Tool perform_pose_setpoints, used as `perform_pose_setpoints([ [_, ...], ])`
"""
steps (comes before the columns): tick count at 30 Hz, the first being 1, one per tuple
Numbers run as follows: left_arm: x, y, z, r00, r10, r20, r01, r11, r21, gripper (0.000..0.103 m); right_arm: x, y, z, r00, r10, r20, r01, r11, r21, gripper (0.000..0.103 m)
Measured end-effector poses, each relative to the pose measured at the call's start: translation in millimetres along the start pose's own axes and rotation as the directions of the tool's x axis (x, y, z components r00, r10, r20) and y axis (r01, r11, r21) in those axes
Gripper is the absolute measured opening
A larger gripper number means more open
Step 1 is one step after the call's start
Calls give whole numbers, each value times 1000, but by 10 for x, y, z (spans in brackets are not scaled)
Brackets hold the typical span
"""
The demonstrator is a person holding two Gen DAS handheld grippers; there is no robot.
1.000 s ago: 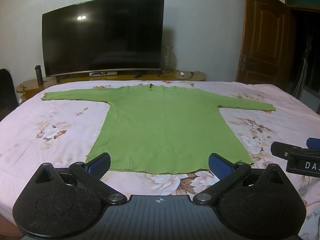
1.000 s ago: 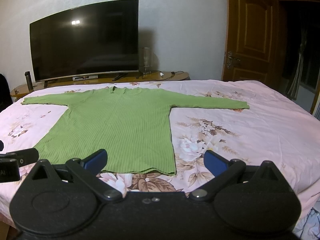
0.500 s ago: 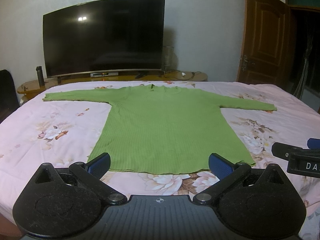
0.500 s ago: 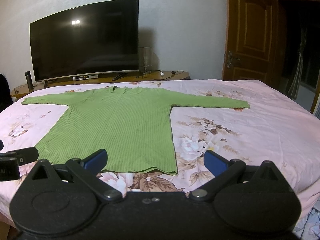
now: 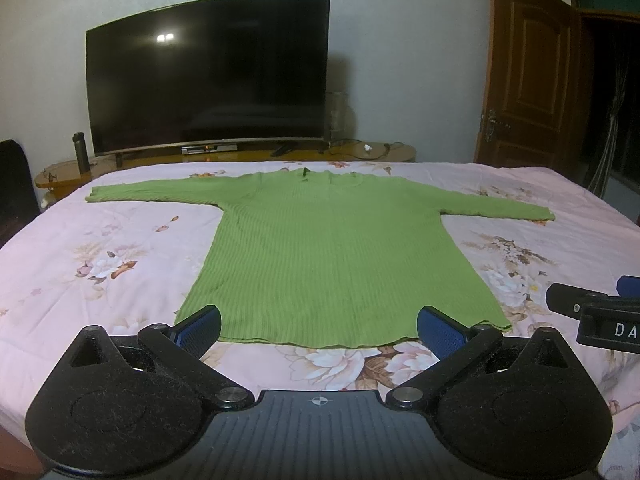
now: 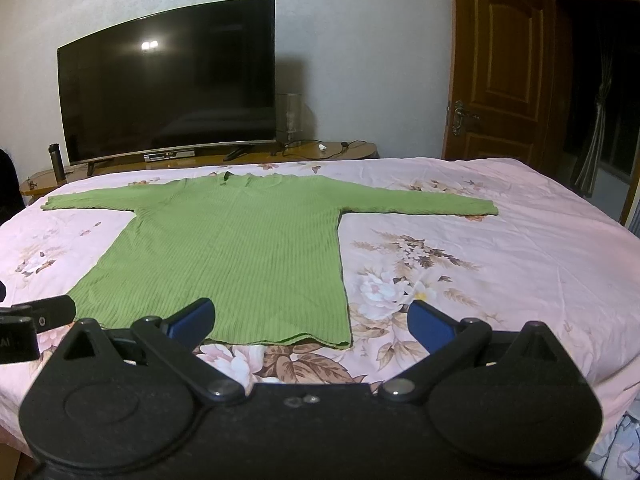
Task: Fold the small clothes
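Note:
A green ribbed long-sleeved sweater (image 5: 332, 248) lies flat on the pink floral bedsheet (image 5: 100, 256), sleeves spread to both sides, collar far, hem near. It also shows in the right wrist view (image 6: 236, 252). My left gripper (image 5: 319, 326) is open and empty, held just before the hem, centred on it. My right gripper (image 6: 311, 322) is open and empty, before the hem's right corner. Each gripper's tip shows at the edge of the other view.
A large dark TV (image 5: 208, 76) stands on a low wooden cabinet (image 5: 240, 158) beyond the bed's far edge. A dark bottle (image 5: 81, 152) stands at the cabinet's left end. A brown door (image 5: 528, 76) is at the right.
Both views have shifted very slightly; the sweater sits a touch higher in the left wrist view. Both grippers stay open and empty.

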State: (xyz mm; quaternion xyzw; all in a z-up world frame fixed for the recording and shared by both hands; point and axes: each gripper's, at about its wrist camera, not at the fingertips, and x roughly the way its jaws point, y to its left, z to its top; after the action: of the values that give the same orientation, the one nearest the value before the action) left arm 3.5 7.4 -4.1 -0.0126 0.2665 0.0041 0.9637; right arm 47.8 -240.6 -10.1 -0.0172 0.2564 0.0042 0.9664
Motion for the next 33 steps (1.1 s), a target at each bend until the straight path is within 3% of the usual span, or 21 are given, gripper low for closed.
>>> perform_pose_setpoints([
  [33,-2,-18,35,1000,6,-9,-6,1000,-20,103,0,-40,-1,1000,15,2,-15,1000,-3,103],
])
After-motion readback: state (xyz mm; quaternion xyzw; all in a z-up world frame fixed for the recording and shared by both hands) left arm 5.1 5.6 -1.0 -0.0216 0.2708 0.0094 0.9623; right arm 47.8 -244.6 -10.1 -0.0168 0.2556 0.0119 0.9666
